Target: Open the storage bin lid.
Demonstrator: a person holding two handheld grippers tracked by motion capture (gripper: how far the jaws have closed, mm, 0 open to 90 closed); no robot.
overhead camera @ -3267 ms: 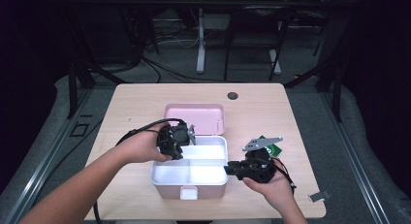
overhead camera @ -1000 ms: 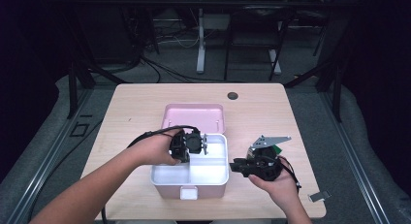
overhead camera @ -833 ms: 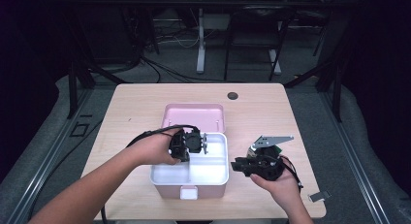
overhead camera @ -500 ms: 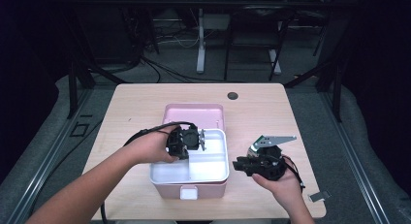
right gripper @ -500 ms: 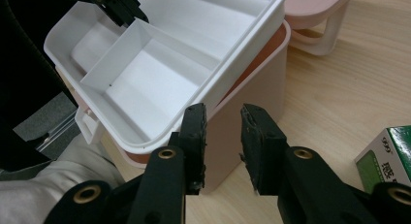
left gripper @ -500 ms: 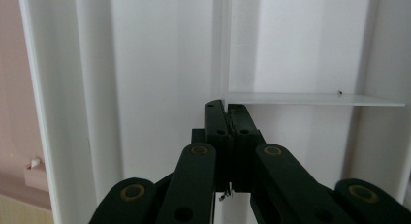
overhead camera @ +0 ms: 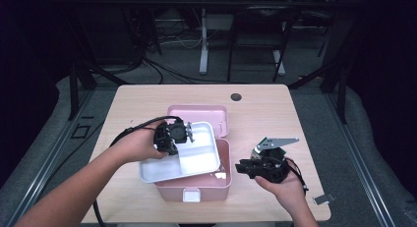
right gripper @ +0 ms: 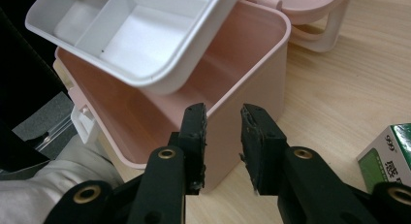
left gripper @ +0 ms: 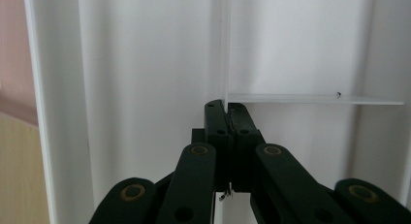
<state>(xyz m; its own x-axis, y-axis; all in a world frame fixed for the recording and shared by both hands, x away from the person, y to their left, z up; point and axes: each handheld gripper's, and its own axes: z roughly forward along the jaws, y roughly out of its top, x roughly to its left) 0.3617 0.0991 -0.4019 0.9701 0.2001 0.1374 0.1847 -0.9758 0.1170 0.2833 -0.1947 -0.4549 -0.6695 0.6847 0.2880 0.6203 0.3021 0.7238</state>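
The left tongs are clenched on a thin inner divider wall of the white tray; in the left gripper view the two black jaws press together on this wall with no gap between them. The tray is held lifted and tilted above the open pink box, partly over its left side, and it does not sit inside the box. The pink lid lies flat on the bench just behind the box. The right tongs are released: their jaws stand apart with nothing between them, close to the corner of the box wall but not gripping it. A green and white carton lies on the bench near the right hand.
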